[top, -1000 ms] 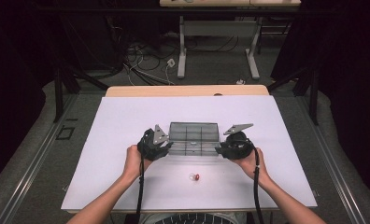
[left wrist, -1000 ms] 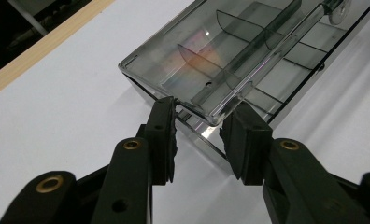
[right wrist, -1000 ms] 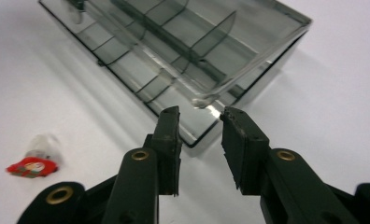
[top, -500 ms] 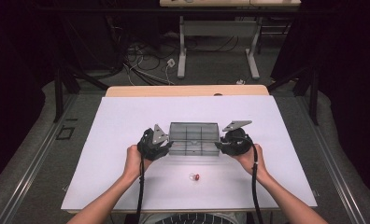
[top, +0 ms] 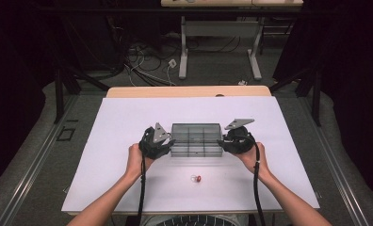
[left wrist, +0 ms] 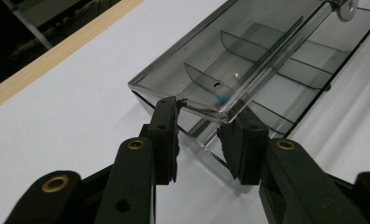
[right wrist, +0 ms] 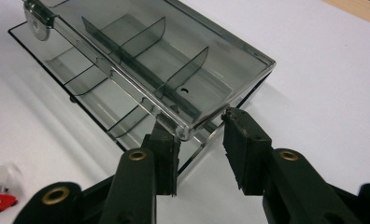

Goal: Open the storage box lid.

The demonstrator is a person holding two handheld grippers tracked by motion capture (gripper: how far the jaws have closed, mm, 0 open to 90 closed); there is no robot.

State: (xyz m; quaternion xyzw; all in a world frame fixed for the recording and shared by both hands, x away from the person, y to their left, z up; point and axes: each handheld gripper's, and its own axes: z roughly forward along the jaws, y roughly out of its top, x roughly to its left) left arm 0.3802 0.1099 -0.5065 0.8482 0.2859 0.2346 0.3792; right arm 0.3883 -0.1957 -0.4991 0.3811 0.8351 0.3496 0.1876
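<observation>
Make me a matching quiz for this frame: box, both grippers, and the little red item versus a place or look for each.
Things:
1. compartment box
2. left gripper
3. right gripper
4. small red-and-clear item

Place or look:
A. at the box's right end, as the person sees it
B. lying alone on the white table top, nearer the person than the box
C. at the box's left end, as the person sees it
D. smoky clear, with dividers inside

Pairs: 1-D, 2-C, 3-A, 4-B
</observation>
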